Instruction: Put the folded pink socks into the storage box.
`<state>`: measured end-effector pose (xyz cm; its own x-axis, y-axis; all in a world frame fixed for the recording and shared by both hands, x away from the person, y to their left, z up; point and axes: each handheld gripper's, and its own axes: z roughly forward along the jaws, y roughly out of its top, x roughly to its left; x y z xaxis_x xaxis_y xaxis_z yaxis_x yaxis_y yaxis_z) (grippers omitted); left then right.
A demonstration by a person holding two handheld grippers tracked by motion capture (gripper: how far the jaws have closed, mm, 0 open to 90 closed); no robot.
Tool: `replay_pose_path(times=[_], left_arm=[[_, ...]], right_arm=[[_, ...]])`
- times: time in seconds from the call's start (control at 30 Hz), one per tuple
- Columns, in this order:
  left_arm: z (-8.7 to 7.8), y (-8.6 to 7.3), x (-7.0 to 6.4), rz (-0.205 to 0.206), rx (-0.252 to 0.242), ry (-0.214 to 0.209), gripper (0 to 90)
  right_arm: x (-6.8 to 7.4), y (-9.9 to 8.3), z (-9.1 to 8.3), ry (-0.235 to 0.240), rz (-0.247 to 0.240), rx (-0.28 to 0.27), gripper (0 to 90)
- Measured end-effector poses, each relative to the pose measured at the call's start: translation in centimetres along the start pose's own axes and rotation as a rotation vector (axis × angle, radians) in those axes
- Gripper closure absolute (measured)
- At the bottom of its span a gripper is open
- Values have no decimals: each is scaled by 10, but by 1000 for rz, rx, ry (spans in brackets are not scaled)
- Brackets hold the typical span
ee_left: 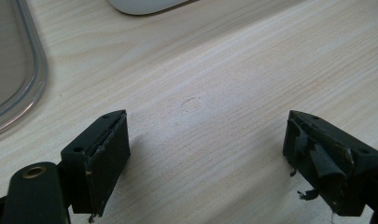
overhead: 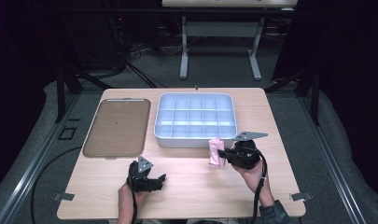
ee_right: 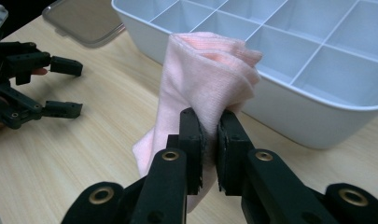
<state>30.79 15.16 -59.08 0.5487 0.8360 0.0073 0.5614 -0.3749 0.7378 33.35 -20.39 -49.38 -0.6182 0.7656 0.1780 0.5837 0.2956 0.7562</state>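
Observation:
A folded pink cloth (ee_right: pixel 205 79) hangs pinched in my right gripper (ee_right: pixel 209 140), which is shut on it just in front of the white divided tray (ee_right: pixel 317 116). From above, the pink cloth (overhead: pixel 217 152) is held off the table near the white divided tray's (overhead: pixel 195 140) front wall, with my right gripper (overhead: pixel 226 155) to its right. Close to the table's front edge, my left gripper (overhead: pixel 162 179) stands open and holds nothing. Bare wood lies between its two jaws in the left gripper view, where my left gripper (ee_left: pixel 205 140) is wide apart.
A brown translucent lid (overhead: pixel 116 127) lies flat left of the tray; its rim (ee_left: pixel 35 79) shows beside my left gripper. Behind the table stand a desk frame (overhead: pixel 219 46) and cables on the floor.

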Motion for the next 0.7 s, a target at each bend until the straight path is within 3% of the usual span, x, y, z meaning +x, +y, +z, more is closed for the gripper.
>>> replay_pose_path(times=[0.4, 0.7], left_arm=[[0, 0, 0, -1, 0, 0, 146], [0, 0, 0, -1, 0, 0, 147]], right_arm=[[-12, 25, -24, -61, 1, -67, 824], [-19, 43, -26, -87, -9, -69, 822]])
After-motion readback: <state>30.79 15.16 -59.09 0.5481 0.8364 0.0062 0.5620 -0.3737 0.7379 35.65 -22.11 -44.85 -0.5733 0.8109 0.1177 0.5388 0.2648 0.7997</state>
